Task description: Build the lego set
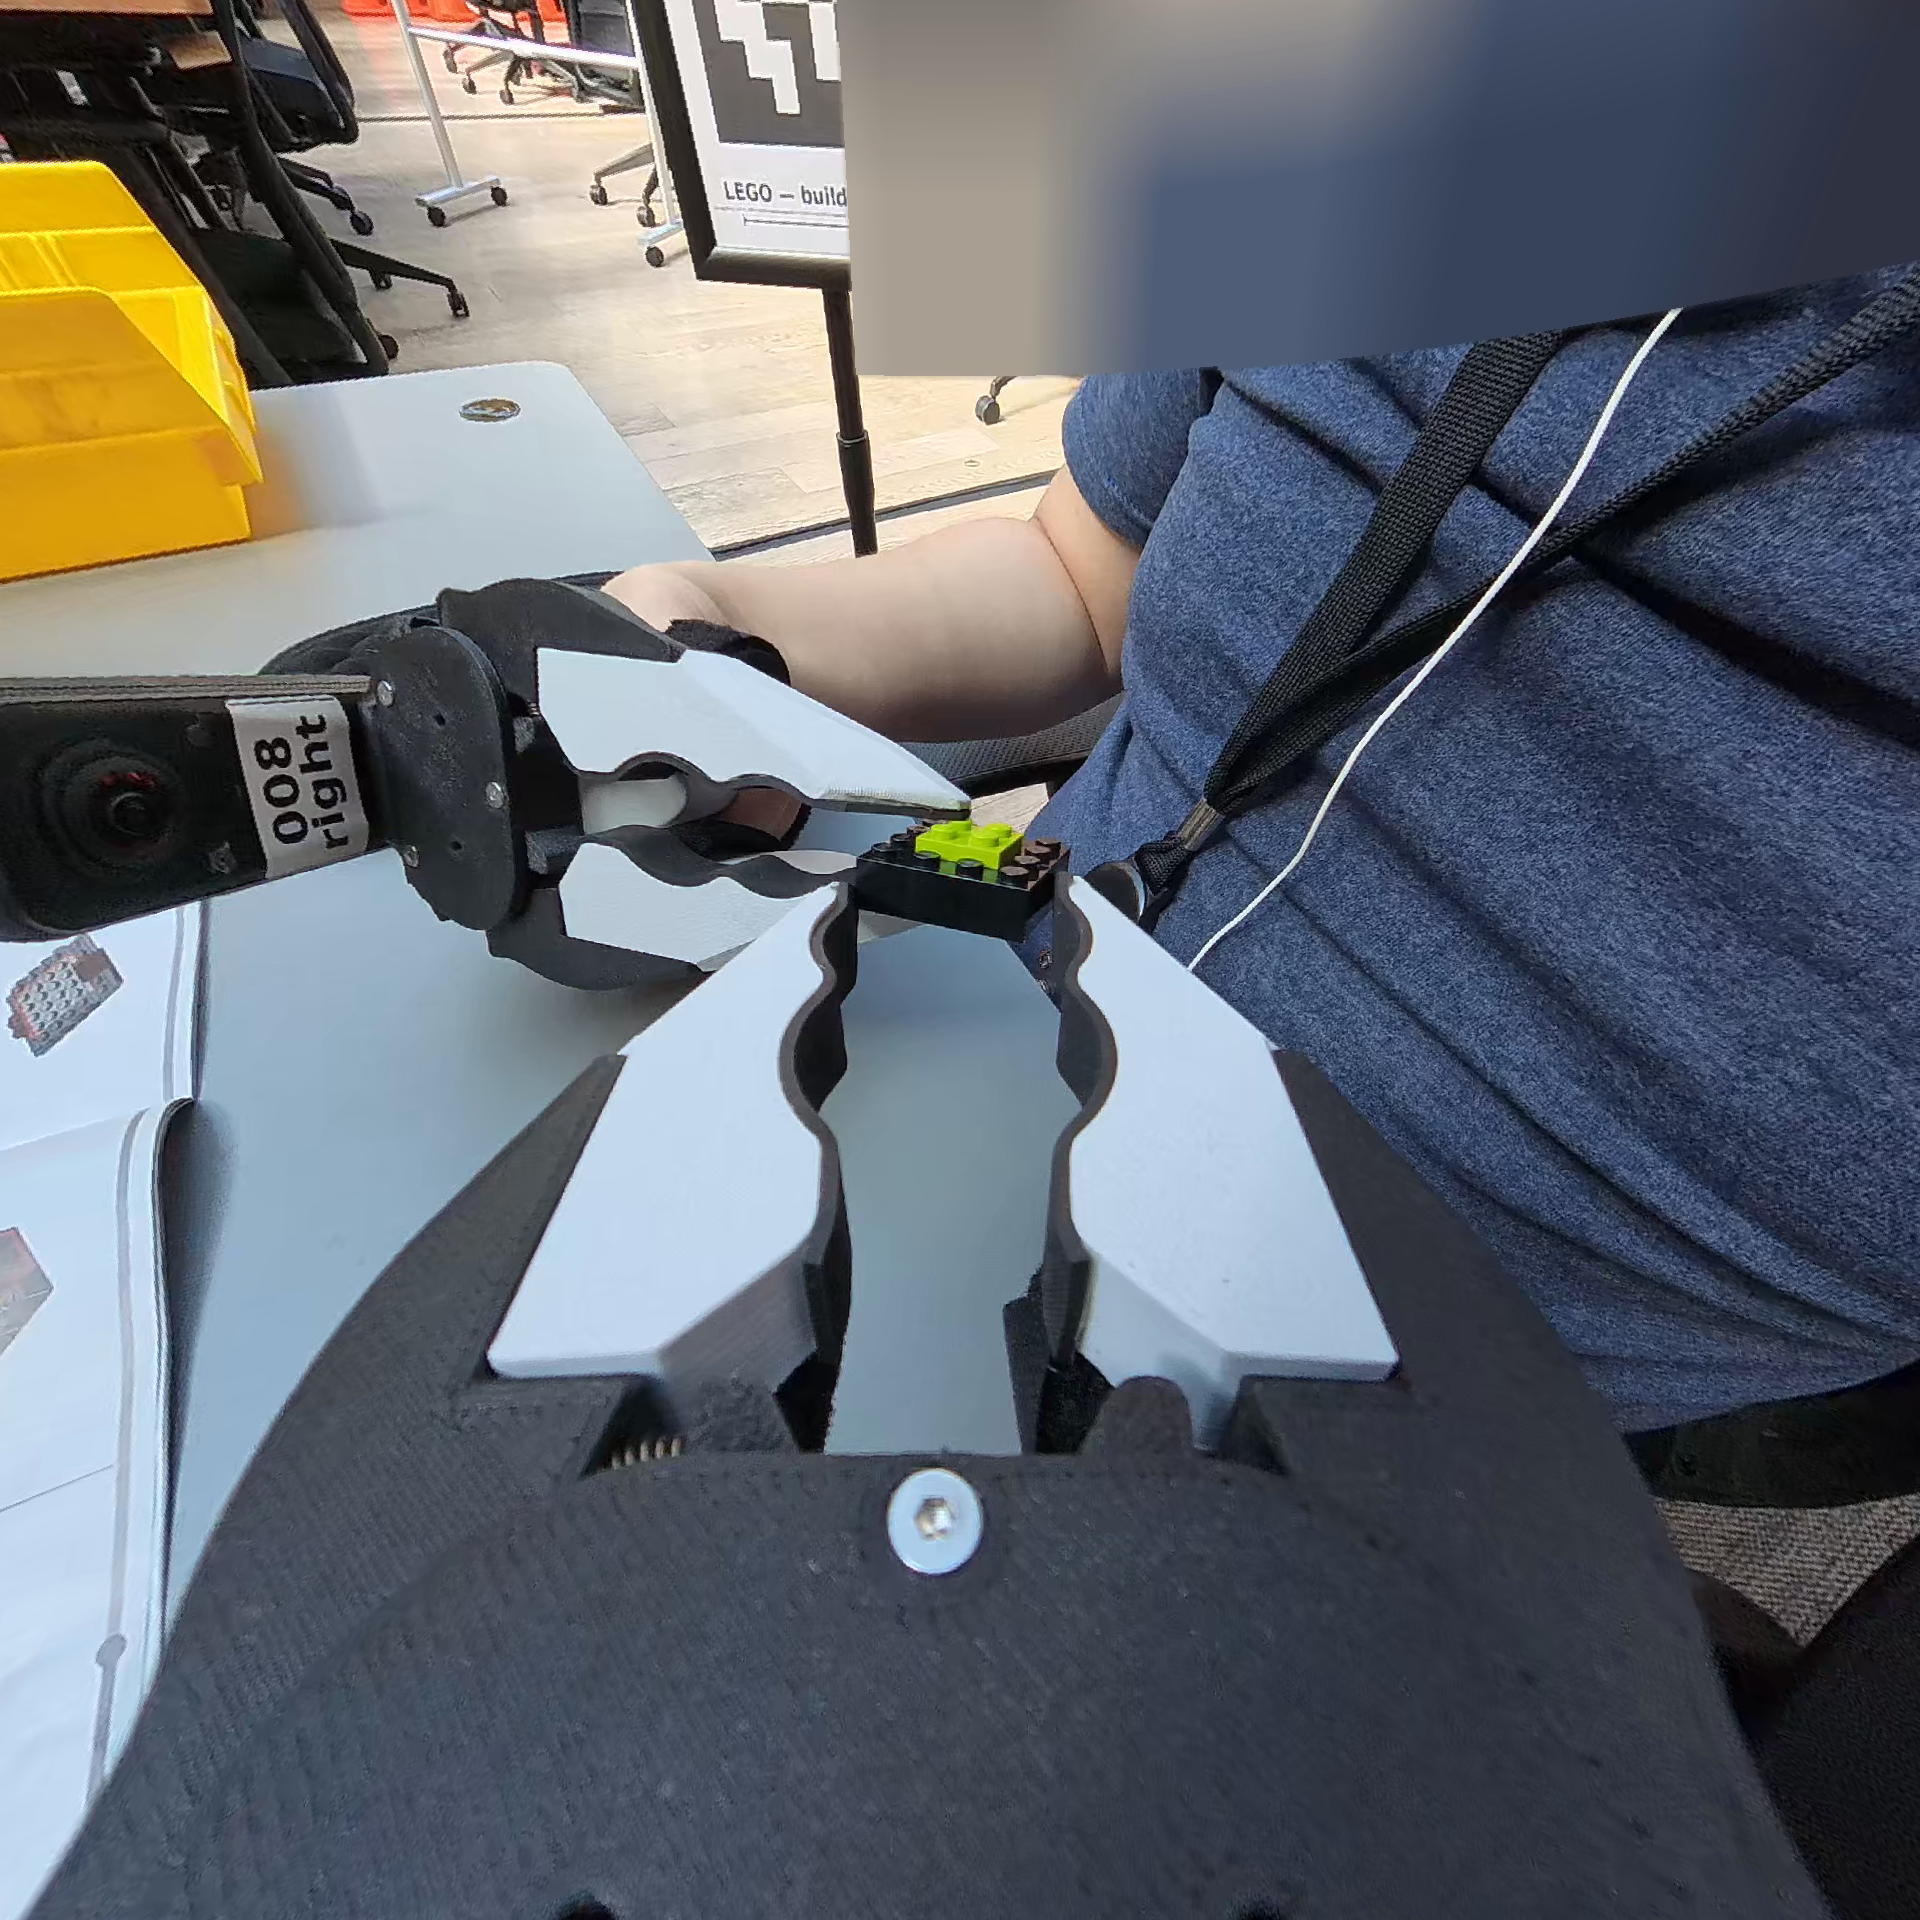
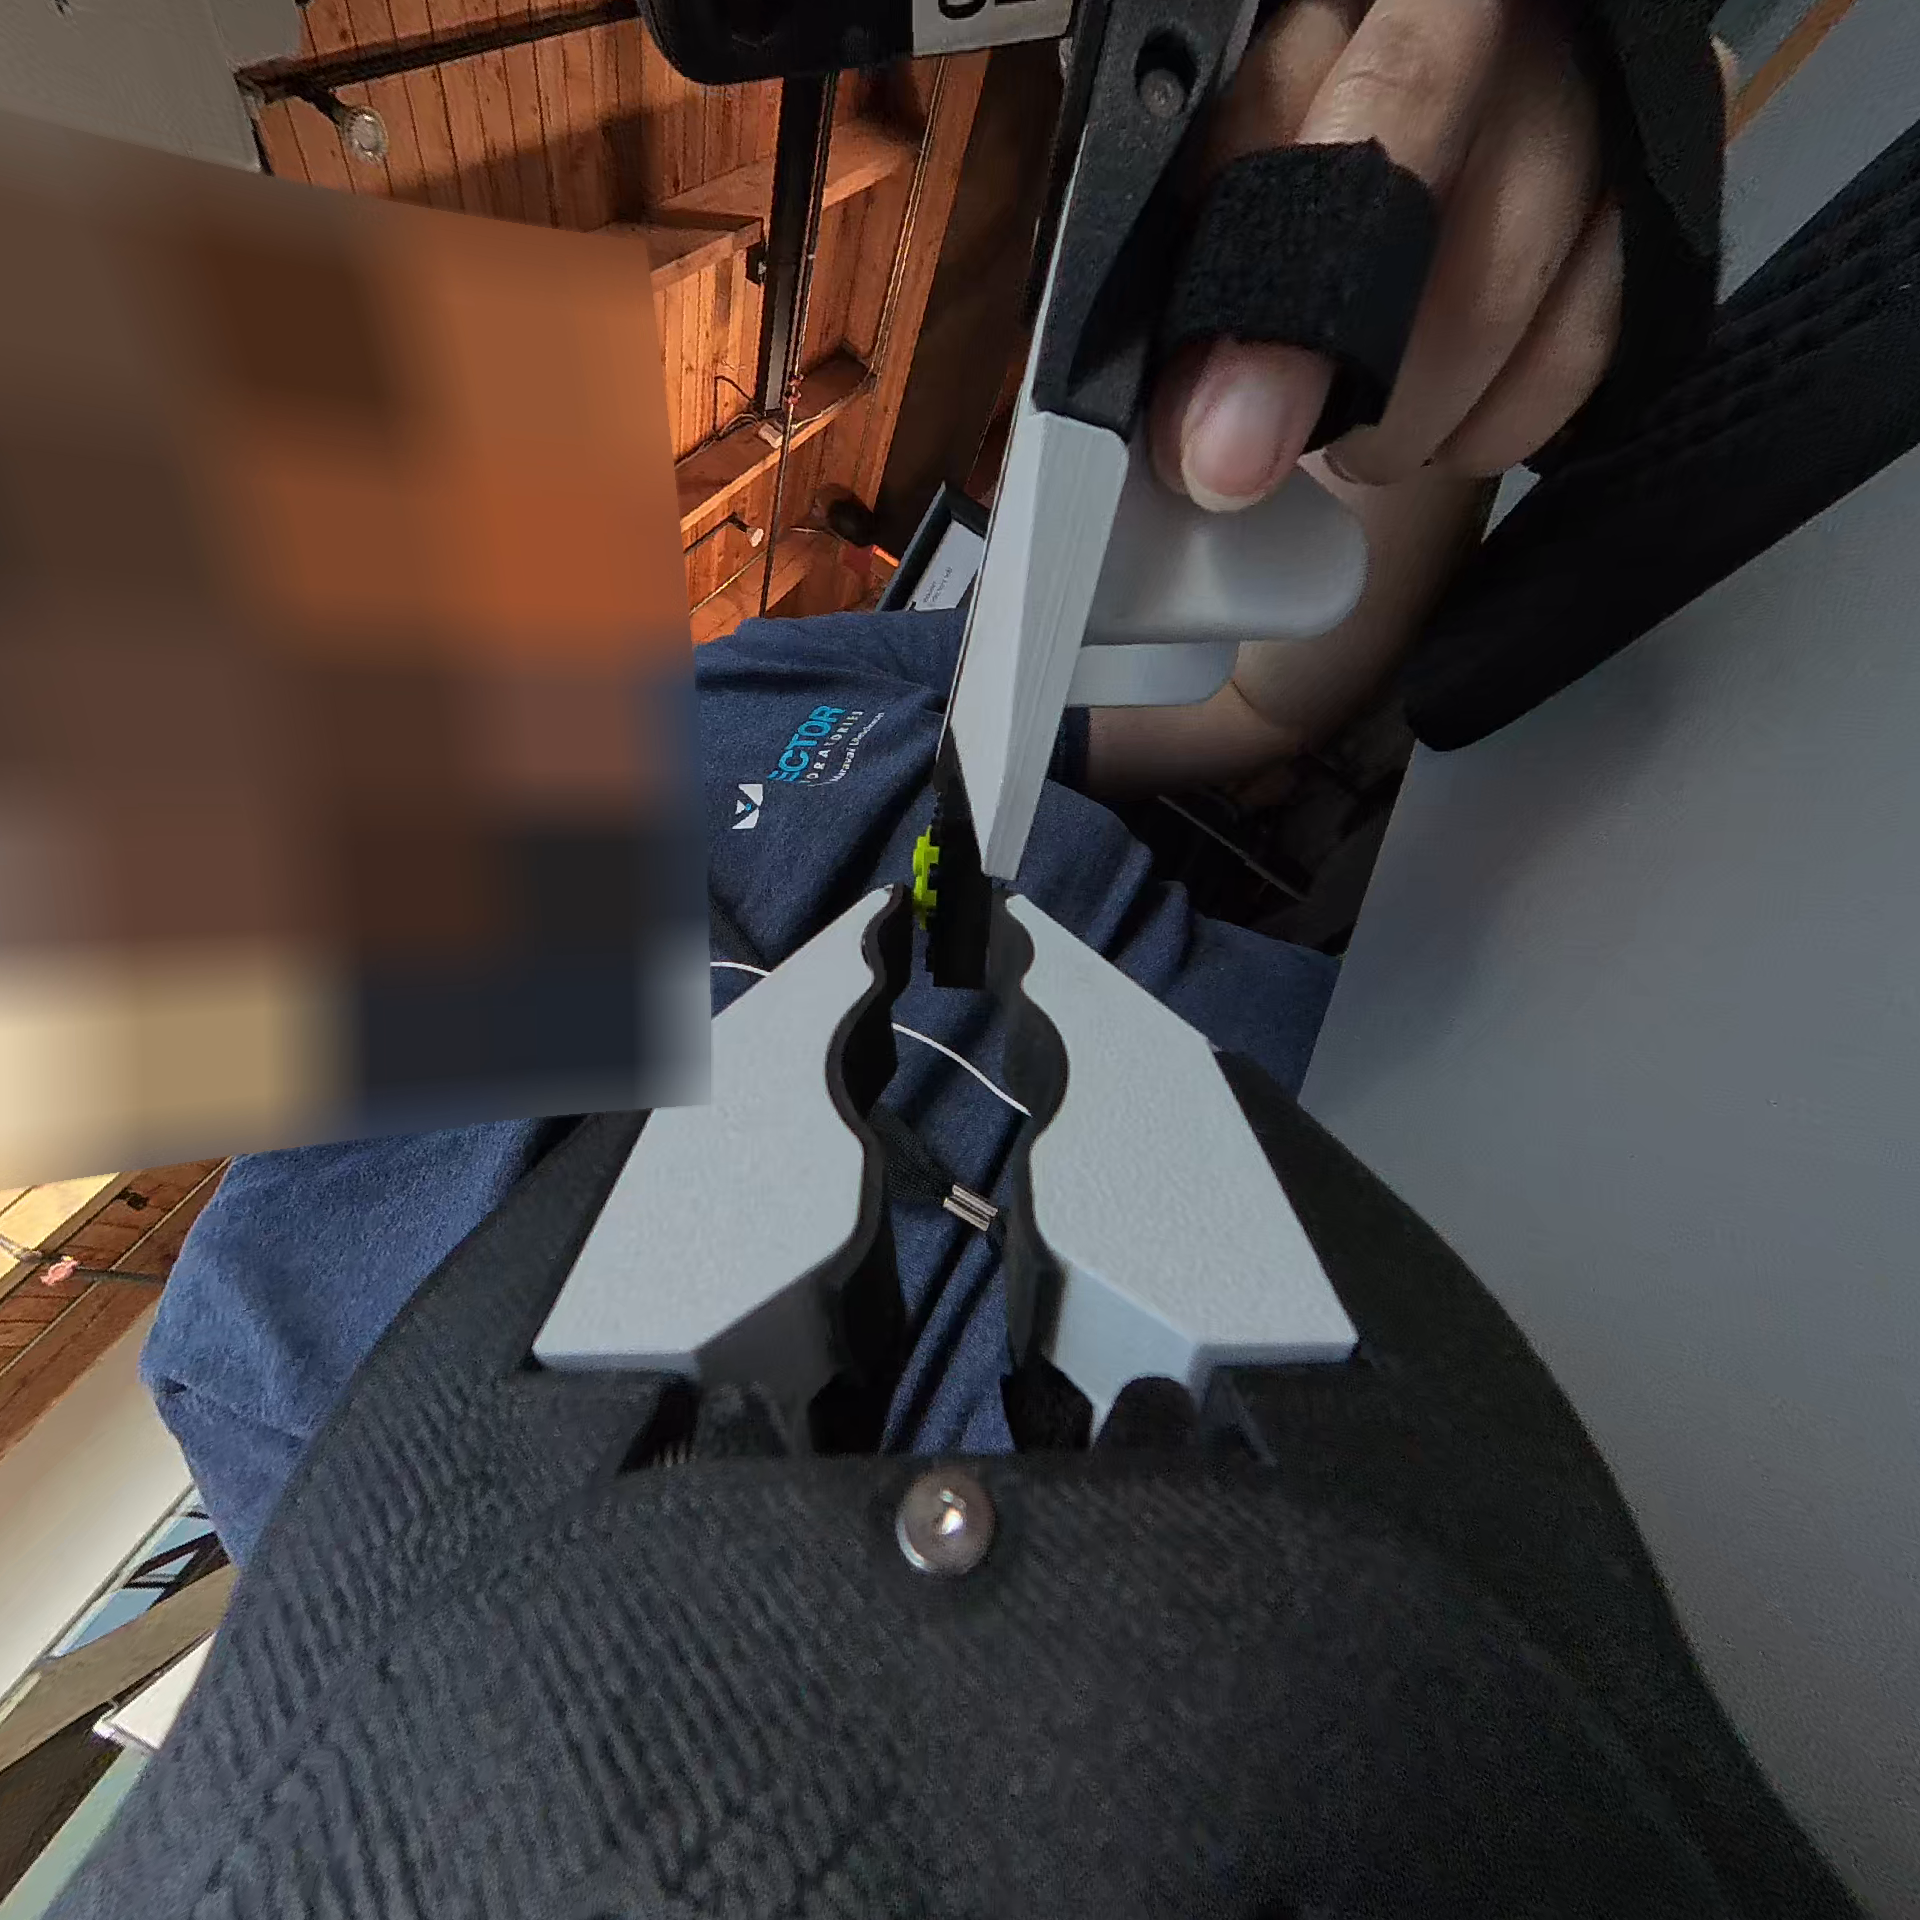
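In the left wrist view my left gripper (image 1: 956,896) is shut on a black brick (image 1: 951,896) and holds it above the table. A lime green plate (image 1: 971,842) sits on top of the brick, with dark brown studs (image 1: 1042,858) beside it. My right gripper (image 1: 906,836) comes in from the left; its upper finger lies on the lime plate and its lower finger reaches the brick's underside. In the right wrist view the brick (image 2: 961,935) and lime plate (image 2: 923,862) show edge-on between the right gripper's (image 2: 951,912) fingertips. The left gripper's finger (image 2: 1023,665) comes down from above.
Yellow bins (image 1: 104,364) stand at the table's far left. An open instruction booklet (image 1: 83,1143) lies on the grey table (image 1: 364,987) at the left. A person's torso in a blue shirt (image 1: 1507,831) is close behind the bricks. A sign stand (image 1: 852,416) is on the floor beyond. The grippers are tip to tip, or close to it.
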The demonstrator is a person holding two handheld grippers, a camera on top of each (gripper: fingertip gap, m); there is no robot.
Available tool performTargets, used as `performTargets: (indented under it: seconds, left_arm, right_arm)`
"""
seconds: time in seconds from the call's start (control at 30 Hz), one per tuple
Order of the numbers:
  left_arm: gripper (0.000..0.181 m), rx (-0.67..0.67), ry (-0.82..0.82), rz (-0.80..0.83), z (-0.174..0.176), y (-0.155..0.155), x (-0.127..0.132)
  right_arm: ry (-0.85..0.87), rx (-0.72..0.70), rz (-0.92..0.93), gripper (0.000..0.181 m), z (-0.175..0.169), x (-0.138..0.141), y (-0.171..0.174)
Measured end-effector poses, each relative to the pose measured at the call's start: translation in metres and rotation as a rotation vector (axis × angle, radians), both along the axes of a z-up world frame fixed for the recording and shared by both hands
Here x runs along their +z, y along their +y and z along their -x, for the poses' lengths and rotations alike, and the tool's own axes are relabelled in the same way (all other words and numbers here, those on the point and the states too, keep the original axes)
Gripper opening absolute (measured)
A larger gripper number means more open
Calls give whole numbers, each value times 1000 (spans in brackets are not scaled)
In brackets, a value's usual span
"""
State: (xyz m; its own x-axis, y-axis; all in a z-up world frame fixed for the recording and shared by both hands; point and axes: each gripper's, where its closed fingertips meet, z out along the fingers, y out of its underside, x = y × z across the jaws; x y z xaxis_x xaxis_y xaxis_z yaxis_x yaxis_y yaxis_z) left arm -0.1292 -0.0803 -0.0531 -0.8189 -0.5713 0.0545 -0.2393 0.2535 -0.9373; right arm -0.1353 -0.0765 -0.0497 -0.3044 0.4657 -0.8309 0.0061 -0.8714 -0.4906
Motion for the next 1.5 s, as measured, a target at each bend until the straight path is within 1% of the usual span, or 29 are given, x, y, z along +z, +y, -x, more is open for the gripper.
performTargets:
  seconds: [0.17, 0.3, 0.4, 0.5, 0.6, 0.67, 0.7, 0.77, 0.83, 0.93, 0.97, 1.03, 1.07, 1.2, 1.3, 1.4, 1.5]
  left_arm:
    - [34, -25, 12, 37, 1, -2, 5]
    - [37, -25, 46, 15, -2, -4, -2]
    - [35, -32, 35, -7, -2, -6, -5]
    - [34, 6, 10, -32, -4, -1, -6]
    - [34, 73, -26, -11, -6, 8, -2]
    - [34, 132, -47, 19, -7, 15, 1]
    - [34, 164, -60, 36, -7, 20, 2]
    - [34, 247, -108, 60, -11, 30, 6]
    - [35, 317, -159, 73, -11, 39, 11]
    - [35, 398, -213, 59, -9, 48, 16]
    - [35, 424, -222, 50, -9, 51, 17]
    - [35, 456, -236, 37, -9, 54, 18]
    - [35, 460, -241, 31, -8, 54, 18]
    - [35, 481, -253, 10, -12, 55, 15]
    - [35, 481, -253, 13, -14, 54, 14]
    - [35, 477, -247, 11, -15, 51, 12]
    - [35, 485, -243, 22, -17, 51, 11]
  right_arm:
    - [1, 9, -9, 13, 0, 0, -4]
    - [-21, -5, 0, 13, -1, -4, -3]
    - [-29, -7, -4, 13, -1, -6, -4]
    - [-39, -67, -32, 14, -4, -7, 3]
    - [-59, -179, -105, 20, -9, -5, 14]
    - [-111, -286, -197, 38, -11, -7, 25]
    - [-137, -337, -254, 47, -12, -7, 29]
    - [-173, -442, -396, 52, -15, -1, 35]
    - [-191, -580, -593, 62, -19, 12, 39]
    - [-261, -826, -912, 63, -28, 29, 42]
    - [-293, -888, -985, 62, -30, 30, 42]
    - [-386, -956, -1035, 58, -32, 23, 47]
    - [-411, -958, -1037, 58, -29, 19, 48]
    - [-452, -956, -1065, 46, -22, 15, 48]
    - [-496, -944, -1065, 47, -20, 8, 51]
    - [-501, -951, -1072, 45, -21, 8, 51]
    - [-493, -940, -1062, 36, -21, 8, 50]
